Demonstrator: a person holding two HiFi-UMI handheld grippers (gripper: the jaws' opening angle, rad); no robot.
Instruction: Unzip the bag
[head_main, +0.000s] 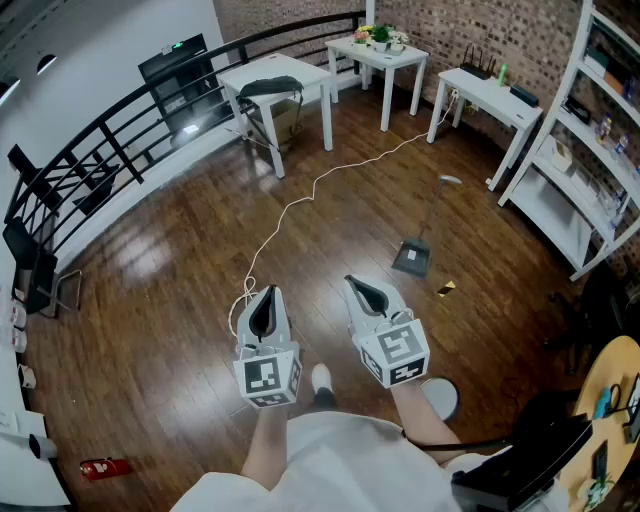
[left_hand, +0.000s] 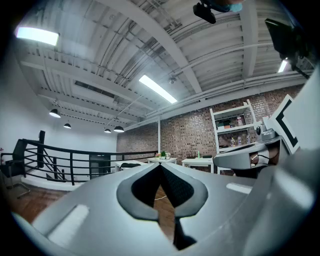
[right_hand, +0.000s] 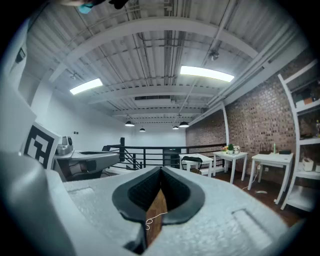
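Above the dark wooden plank floor (head_main: 170, 270), at the near side, the left gripper (head_main: 266, 296) and right gripper (head_main: 356, 286) hang side by side, each with its jaws closed together on nothing. Far ahead, the dark soft bag (head_main: 270, 90) lies on a white square table (head_main: 305, 72), well apart from both.

A dark wooden floor (head_main: 150, 300) lies under me, a white cable (head_main: 300, 205) trailing across it. I see white tables (head_main: 300, 70) by the brick wall (head_main: 520, 40), a black railing (head_main: 100, 150) left, white shelving (head_main: 548, 205) right, strip lights (left_hand: 157, 89) overhead
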